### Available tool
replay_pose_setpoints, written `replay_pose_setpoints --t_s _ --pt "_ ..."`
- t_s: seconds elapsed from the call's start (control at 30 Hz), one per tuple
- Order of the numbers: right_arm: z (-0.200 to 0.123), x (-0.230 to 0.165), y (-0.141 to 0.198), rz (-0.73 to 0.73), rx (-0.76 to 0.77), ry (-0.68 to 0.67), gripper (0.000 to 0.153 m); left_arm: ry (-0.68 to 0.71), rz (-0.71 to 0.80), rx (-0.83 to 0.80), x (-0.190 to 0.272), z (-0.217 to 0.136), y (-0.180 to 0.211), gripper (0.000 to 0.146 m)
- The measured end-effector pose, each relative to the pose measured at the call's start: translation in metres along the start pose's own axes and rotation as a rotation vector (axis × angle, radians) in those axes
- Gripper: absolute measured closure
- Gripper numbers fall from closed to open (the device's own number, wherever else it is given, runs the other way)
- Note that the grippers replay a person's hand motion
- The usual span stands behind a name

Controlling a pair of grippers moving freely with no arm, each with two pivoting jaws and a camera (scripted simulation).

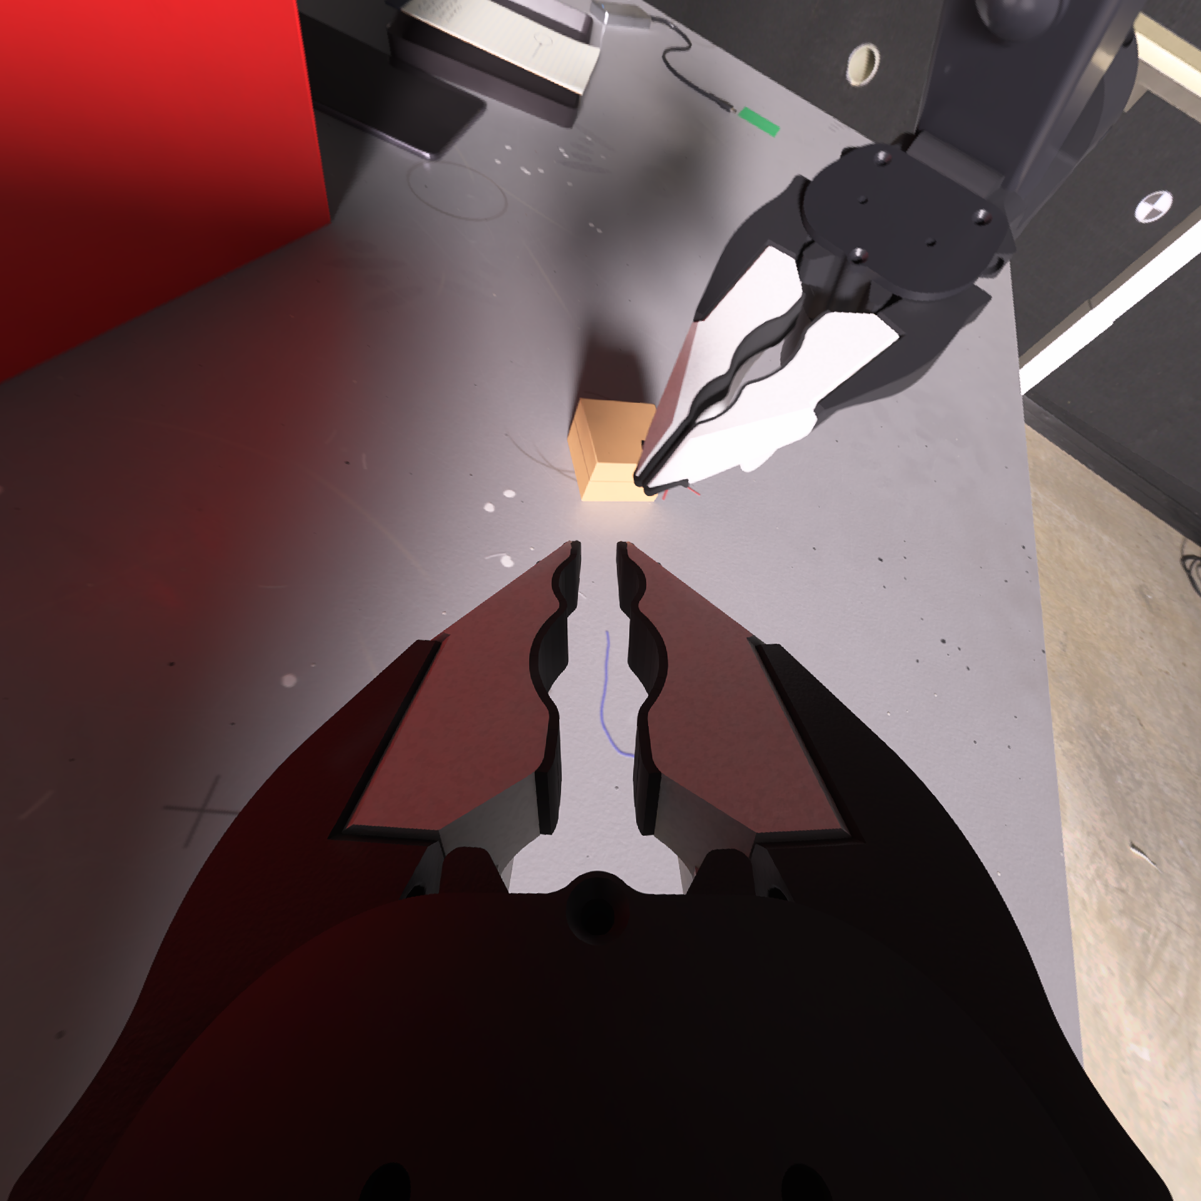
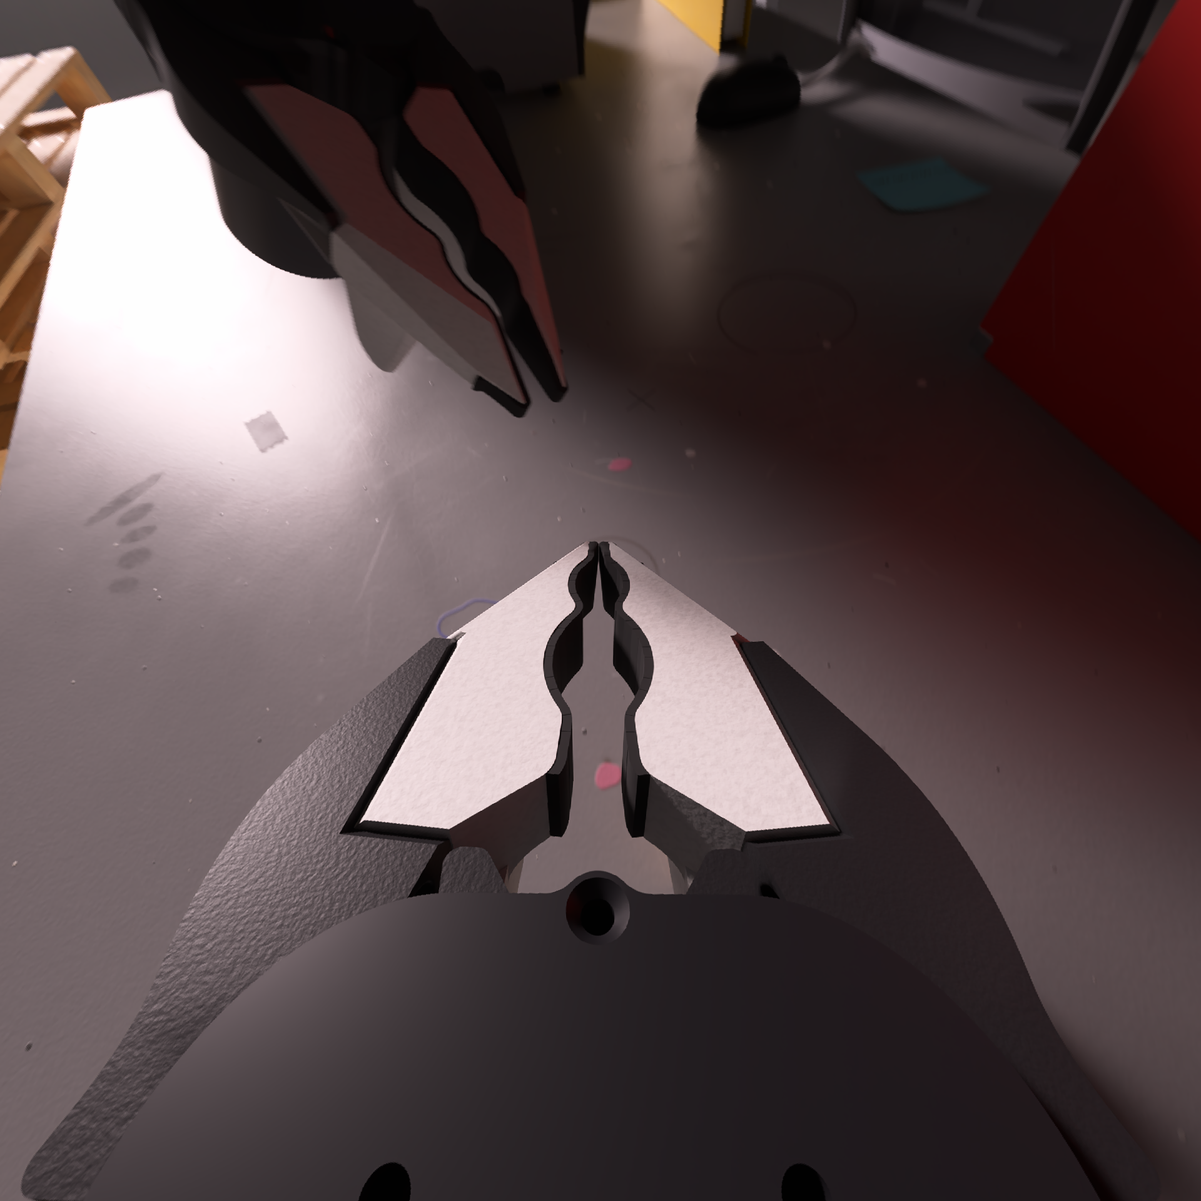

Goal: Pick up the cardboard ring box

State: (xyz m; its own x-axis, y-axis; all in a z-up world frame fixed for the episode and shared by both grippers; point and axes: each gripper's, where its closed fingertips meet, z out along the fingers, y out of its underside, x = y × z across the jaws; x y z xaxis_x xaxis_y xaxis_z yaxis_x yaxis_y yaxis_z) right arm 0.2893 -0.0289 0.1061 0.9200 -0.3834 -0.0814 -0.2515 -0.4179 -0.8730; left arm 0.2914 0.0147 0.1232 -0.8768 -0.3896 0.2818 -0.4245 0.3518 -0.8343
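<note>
The small tan cardboard ring box [image 1: 607, 448] stands on the grey table [image 1: 325, 520], just ahead of my left gripper [image 1: 598, 549]. The left gripper's reddish fingers are a narrow gap apart and hold nothing. My right gripper [image 1: 643, 482], with white fingers, comes down from the upper right, and its shut tips sit against the box's right front corner. In the right wrist view my right gripper [image 2: 598, 547] is shut and empty over the table. The left gripper [image 2: 539, 395] hangs above and ahead of it. The box does not show in that view.
A large red block [image 1: 130, 162] stands at the far left, also at the right of the right wrist view [image 2: 1105, 325]. A dark stand with a pale book [image 1: 494, 58] and a cable with a green tag [image 1: 757, 120] lie at the back. The table's edge [image 1: 1040, 585] runs along the right. A wooden crate [image 2: 26, 195] stands beyond the table.
</note>
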Motion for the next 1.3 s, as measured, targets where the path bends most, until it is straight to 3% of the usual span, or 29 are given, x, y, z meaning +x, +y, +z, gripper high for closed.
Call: replay_pose_setpoints --t_s 0.1,0.2,0.3,0.4,0.5,0.63,0.67,0.73,1.03,1.2,1.3 --pt "-0.01 0.02 0.014 0.032 -0.084 0.117 0.153 0.022 -0.024 0.007 0.004 0.007 0.006 0.135" --pt "-0.036 0.044 0.003 0.116 -0.051 0.27 0.152 -0.007 0.016 0.011 -0.001 0.007 0.001 0.135" --pt "-0.06 0.063 0.024 0.202 -0.238 0.462 0.14 0.014 0.01 0.006 0.0 0.012 0.001 0.135" --pt "-0.062 0.059 0.066 0.345 -0.445 0.462 0.114 0.035 0.004 0.0 0.003 0.019 0.004 0.135" --pt "-0.053 0.059 0.105 0.388 -0.597 0.453 0.086 0.034 0.009 -0.002 0.001 0.021 0.005 0.135" --pt "-0.038 0.063 0.125 0.353 -0.703 0.454 0.073 0.043 0.0 0.003 0.0 0.02 0.008 0.135" --pt "-0.034 0.065 0.124 0.344 -0.689 0.45 0.075 0.046 -0.005 0.005 -0.001 0.02 0.009 0.135" --pt "-0.031 0.066 0.122 0.322 -0.685 0.433 0.093 0.037 -0.001 0.004 -0.002 0.02 0.01 0.135" --pt "-0.006 0.023 0.1 -0.037 -0.687 0.076 0.093 0.021 0.006 0.012 -0.006 0.015 0.011 0.135" --pt "0.006 0.0 0.068 0.106 -0.472 -0.092 0.093 -0.021 0.076 0.015 -0.009 0.01 0.012 0.135" --pt "0.006 -0.004 0.067 0.166 -0.458 -0.134 0.093 -0.046 0.17 0.022 -0.006 0.007 0.009 0.135"
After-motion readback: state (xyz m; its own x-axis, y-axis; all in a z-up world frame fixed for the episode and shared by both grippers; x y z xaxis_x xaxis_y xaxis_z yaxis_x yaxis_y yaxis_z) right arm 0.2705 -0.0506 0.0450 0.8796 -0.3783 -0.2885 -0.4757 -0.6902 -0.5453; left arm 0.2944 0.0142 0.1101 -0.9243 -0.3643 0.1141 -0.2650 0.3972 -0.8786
